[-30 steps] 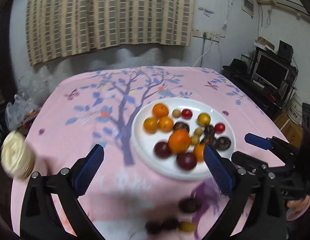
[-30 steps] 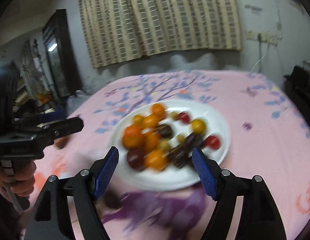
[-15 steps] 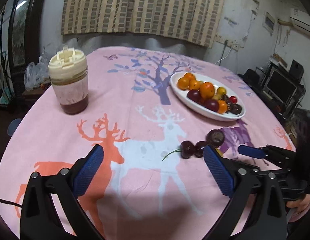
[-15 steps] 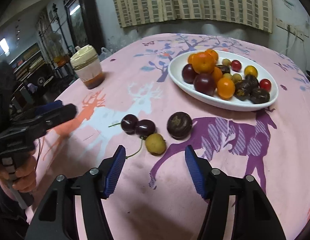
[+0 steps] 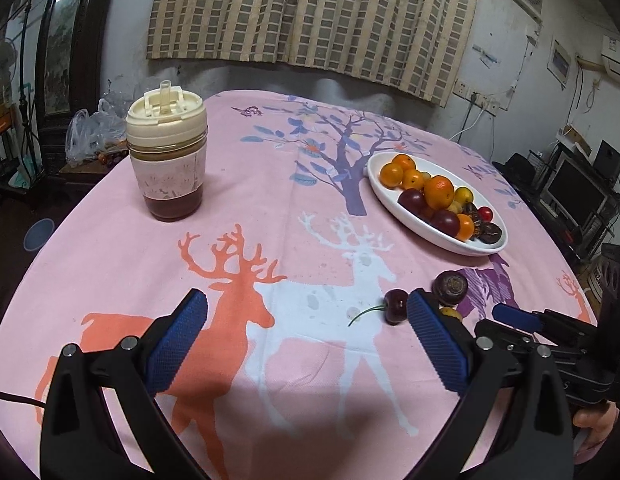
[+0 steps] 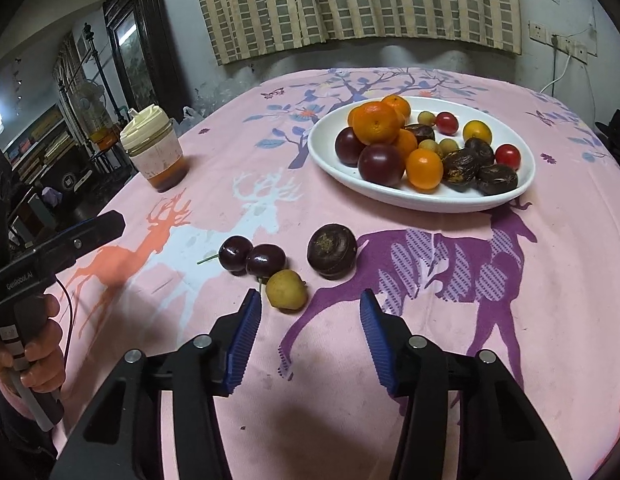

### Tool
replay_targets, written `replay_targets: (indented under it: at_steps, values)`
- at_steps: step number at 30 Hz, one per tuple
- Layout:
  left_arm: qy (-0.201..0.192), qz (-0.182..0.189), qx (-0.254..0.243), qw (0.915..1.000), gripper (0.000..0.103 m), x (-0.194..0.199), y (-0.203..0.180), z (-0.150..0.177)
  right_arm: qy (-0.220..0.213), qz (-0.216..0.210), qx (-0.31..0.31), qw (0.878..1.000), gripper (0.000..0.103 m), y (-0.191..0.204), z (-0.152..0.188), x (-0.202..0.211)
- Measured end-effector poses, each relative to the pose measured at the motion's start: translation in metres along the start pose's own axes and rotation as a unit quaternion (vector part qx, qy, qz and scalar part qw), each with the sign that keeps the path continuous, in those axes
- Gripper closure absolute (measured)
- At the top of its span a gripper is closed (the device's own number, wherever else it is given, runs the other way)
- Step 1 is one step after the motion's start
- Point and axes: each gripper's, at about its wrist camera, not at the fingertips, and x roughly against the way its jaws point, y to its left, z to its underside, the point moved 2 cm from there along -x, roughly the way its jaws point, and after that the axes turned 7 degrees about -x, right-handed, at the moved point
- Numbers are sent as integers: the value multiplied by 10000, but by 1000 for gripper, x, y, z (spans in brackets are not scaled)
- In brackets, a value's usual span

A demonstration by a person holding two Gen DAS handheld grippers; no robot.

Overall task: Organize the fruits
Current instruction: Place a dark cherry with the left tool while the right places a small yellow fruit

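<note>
- The tablecloth (image 6: pixel 549 320) on the desk is matt pink woven cloth, printed with deer and trees, faintly soiled in places.
- The plate (image 6: pixel 425 200) looks like glossy white ceramic, smooth.
- The two cherries (image 6: pixel 252 258) have taut, shiny dark skins catching highlights.
- The dark round fruit (image 6: pixel 331 251) is dull and rough-skinned.
- The small yellow fruit (image 6: pixel 286 290) is matt, lightly speckled.
- The cup (image 5: pixel 166 160) has a cream plastic lid, clear glossy wall and a paper-like sleeve.
- The right gripper (image 6: pixel 308 334) is matt black plastic with ribbed blue pads and bare metal screws.
- The curtain (image 5: pixel 310 20) is coarse checked cloth.
</note>
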Motion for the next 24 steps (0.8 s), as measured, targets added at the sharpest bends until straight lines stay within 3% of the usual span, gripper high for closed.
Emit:
replay_targets:
  at_steps: [8, 11, 13, 17, 18, 19, 22, 24]
  values:
    - [8, -5, -94, 10000, 5, -1, -3, 1, 402, -247, -52, 9989, 62, 5, -3, -23]
    - [19, -22, -85, 10000, 5, -2, -3, 1, 498, -213, 3, 9985, 72, 9, -4, -36]
    - [69, -26, -113, 9999, 5, -4, -5, 2, 462, -203, 54, 9987, 77, 10, -5, -38]
    - [366, 233, -465, 9980, 7, -16, -19, 6, 152, -220, -50, 9996, 77, 3, -6, -18]
    - [398, 398, -751, 9956, 12, -19, -30, 6, 72, -230, -103, 9997, 77, 0, -8, -14]
    - [423, 509, -1000, 9928, 27, -21, -38, 6, -11, -253, -197, 9995, 77, -5, -9, -8]
    - [507, 820, -1884, 9773, 52, -31, -60, 3, -120, -260, -442, 9986, 77, -19, -12, 1]
    - [574, 983, -2140, 9702, 55, -39, -64, 1, -190, -231, -535, 9981, 77, -24, -15, 5]
